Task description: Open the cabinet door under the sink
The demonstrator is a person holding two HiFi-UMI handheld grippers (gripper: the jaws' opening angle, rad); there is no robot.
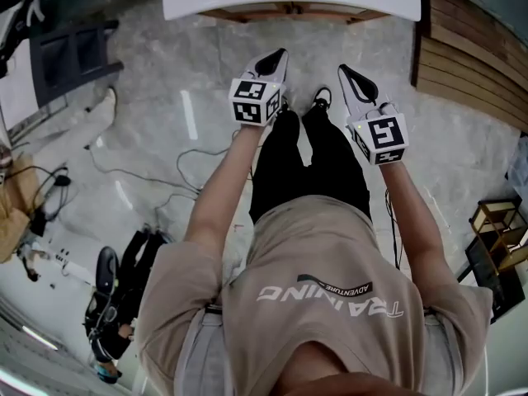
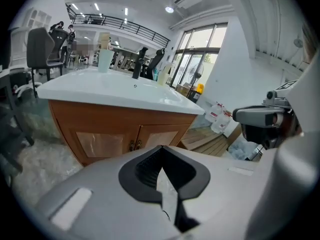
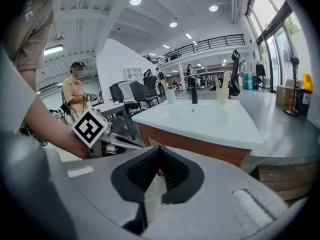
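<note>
The sink cabinet (image 1: 289,11) stands ahead of me, a white basin top (image 2: 115,91) over two shut wooden doors (image 2: 100,144) with small handles (image 2: 132,145) at the middle seam. A black faucet (image 2: 136,69) and a cup (image 2: 105,59) stand on top. My left gripper (image 1: 279,56) and right gripper (image 1: 346,73) are held side by side in the air, short of the cabinet and touching nothing. In the left gripper view the left gripper (image 2: 161,149) is shut and empty. The right gripper (image 3: 159,150) is likewise shut, with the basin top (image 3: 200,116) beyond it.
A wooden platform (image 1: 470,64) lies right of the cabinet, with water jugs (image 2: 217,118) beside it. Cables (image 1: 165,172) trail over the marble floor at left. A dark chair (image 1: 74,52) stands far left, a small yellow-framed rack (image 1: 495,229) at right. A person (image 3: 75,96) stands in the background.
</note>
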